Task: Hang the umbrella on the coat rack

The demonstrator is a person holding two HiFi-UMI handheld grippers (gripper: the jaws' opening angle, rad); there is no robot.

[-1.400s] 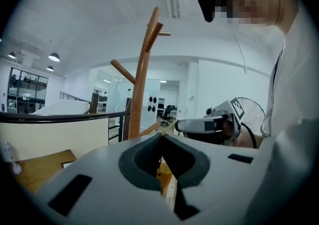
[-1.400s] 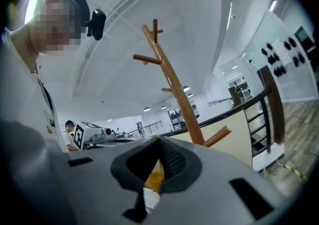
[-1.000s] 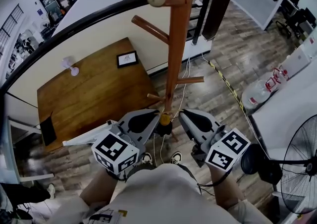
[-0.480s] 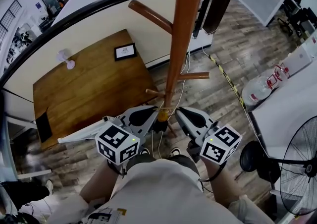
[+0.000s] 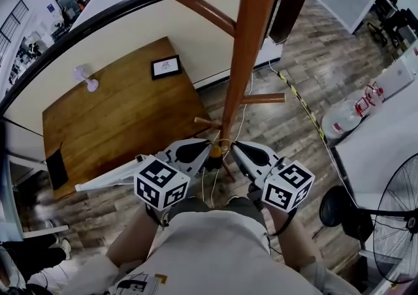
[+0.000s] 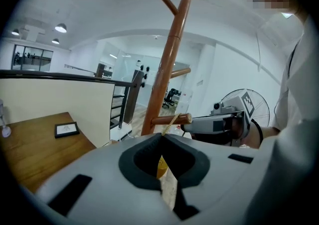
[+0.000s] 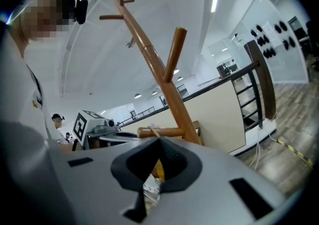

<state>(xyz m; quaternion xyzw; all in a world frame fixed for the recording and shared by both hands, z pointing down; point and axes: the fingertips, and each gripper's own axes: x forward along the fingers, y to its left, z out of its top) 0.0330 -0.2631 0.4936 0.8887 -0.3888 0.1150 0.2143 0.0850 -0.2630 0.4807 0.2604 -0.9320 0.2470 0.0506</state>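
**Strap at the peg: seat it before letting go**

Head view: The left claw [image 5: 204, 151] and the right claw [image 5: 238, 149] meet tip to tip at the foot of the coat rack [image 5: 243, 65]. A small yellow round piece shows between them. From this angle I cannot tell whether it is the umbrella's end or a peg's end. The wooden tabletop [image 5: 117, 117] lies well apart and is no obstruction.

Left gripper view: The left claw [image 6: 162, 137] is closed, its tips pinched on a thin gold strap loop [image 6: 171, 122]. The loop runs up from the tips and over the lower peg [image 6: 158, 119], close to that peg's free end. The umbrella [image 6: 161, 167] shows only as a yellow part hanging below the tips. The right claw [image 6: 188, 127] sits just beside the peg's end.

Right gripper view: The right claw [image 7: 158, 142] is likewise closed on the strap loop [image 7: 155, 132], which crosses the lower peg [image 7: 169, 132]. The yellow part of the umbrella [image 7: 156, 169] hangs beneath.

Assessment: The hanging step appears near its end, with the loop on the peg but both claws apparently carrying the weight.

- Keep the loop spread between the two claws.
- Slide it along the peg toward the pole, away from the free end where it could slip off.
- Lower both claws together until the strap goes taut on the peg.
- Then open one claw at a time.
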